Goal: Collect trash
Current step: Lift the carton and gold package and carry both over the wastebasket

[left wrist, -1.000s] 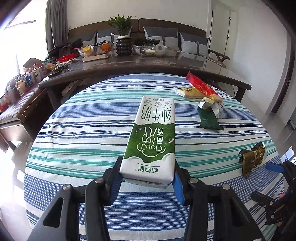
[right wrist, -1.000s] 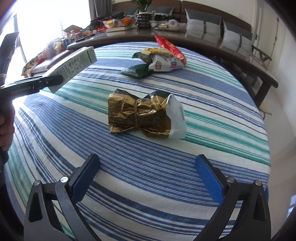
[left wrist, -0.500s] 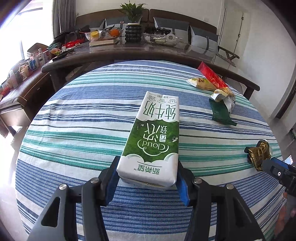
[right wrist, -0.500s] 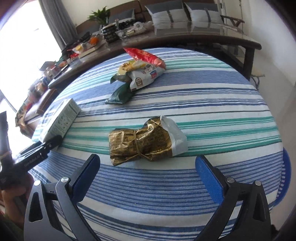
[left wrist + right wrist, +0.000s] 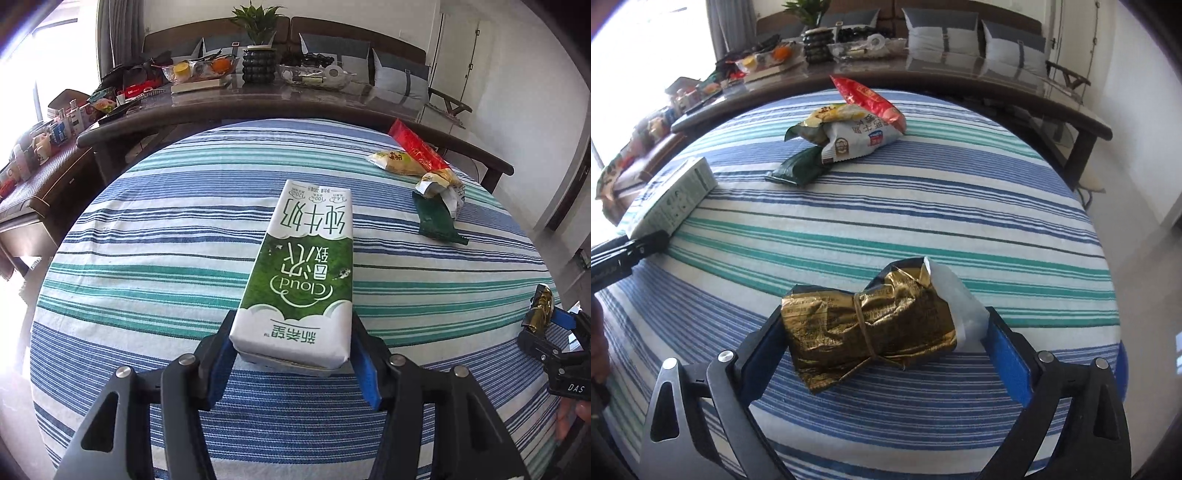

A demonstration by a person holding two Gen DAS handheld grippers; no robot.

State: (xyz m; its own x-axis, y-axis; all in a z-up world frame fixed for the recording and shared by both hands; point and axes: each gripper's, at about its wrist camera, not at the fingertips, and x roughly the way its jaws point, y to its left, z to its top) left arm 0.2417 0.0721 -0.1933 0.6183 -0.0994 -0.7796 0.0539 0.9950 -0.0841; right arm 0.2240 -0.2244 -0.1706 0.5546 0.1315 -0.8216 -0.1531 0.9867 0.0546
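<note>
A green and white milk carton (image 5: 306,266) lies flat on the striped tablecloth (image 5: 147,280). Its near end sits between the pads of my left gripper (image 5: 291,332), whose jaws stand a little apart from its sides. In the right wrist view the carton (image 5: 676,195) shows at the left, with a left gripper finger (image 5: 628,251) beside it. A crumpled gold foil packet (image 5: 871,332) with a rubber band and a white plastic end lies between the fingers of my open right gripper (image 5: 884,321); the pads flank it without squeezing. The left wrist view catches that packet (image 5: 540,308) at its right edge.
A pile of snack wrappers (image 5: 849,133) lies at the far side of the round table: red (image 5: 417,147), yellow and white, with a dark green one (image 5: 436,221) nearest. Behind stands a long dark table (image 5: 295,107) with a plant and bowls. A cluttered bench (image 5: 37,158) is at the left.
The carton, held in the air a second ago, now rests on the cloth and the left jaws have widened. The right gripper moved forward and rolled, so the gold packet is between its fingers.
</note>
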